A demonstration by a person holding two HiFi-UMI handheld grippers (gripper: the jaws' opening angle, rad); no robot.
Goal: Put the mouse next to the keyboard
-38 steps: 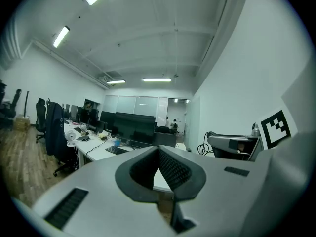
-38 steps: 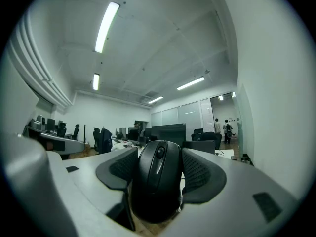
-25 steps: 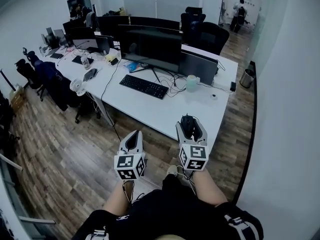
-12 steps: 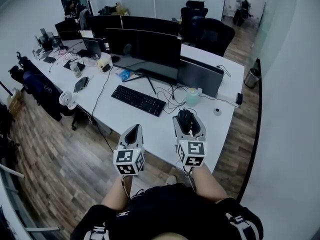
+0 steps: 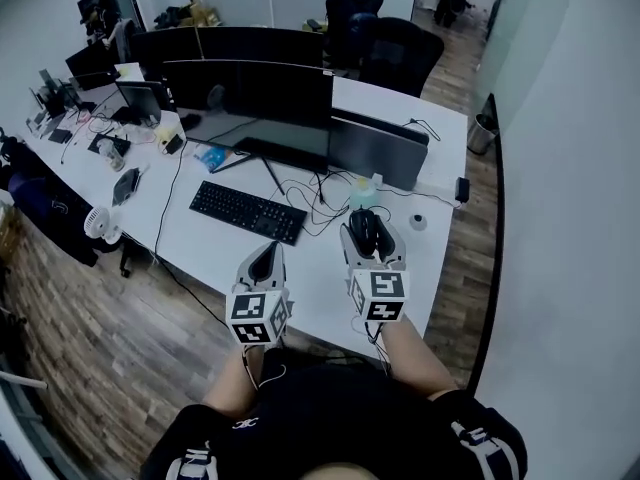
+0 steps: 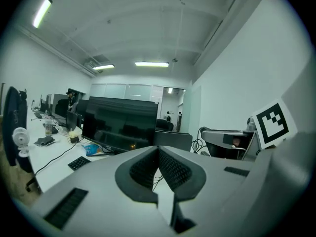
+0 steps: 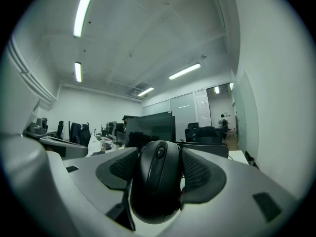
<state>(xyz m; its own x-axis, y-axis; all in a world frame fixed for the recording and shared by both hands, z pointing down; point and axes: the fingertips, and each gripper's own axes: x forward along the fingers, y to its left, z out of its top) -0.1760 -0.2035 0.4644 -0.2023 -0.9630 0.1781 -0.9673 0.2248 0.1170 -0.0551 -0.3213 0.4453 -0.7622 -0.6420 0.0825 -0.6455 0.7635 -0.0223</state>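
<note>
My right hand-held gripper (image 5: 366,236) clamps the mouse (image 7: 158,177) by its sides, over the tabletop (image 5: 320,283) near the keyboard (image 5: 247,211). My left hand-held gripper (image 5: 265,261) is closed and empty. The smooth shell could slip free, or I could set it on the tangled cables (image 5: 322,194).

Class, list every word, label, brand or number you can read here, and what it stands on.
No text is readable.
Cubes on left gripper and right gripper: black square patterns, no letters.
Keyboard keys: too small to read.
White print on the person's clothing: too blurred to read.
</note>
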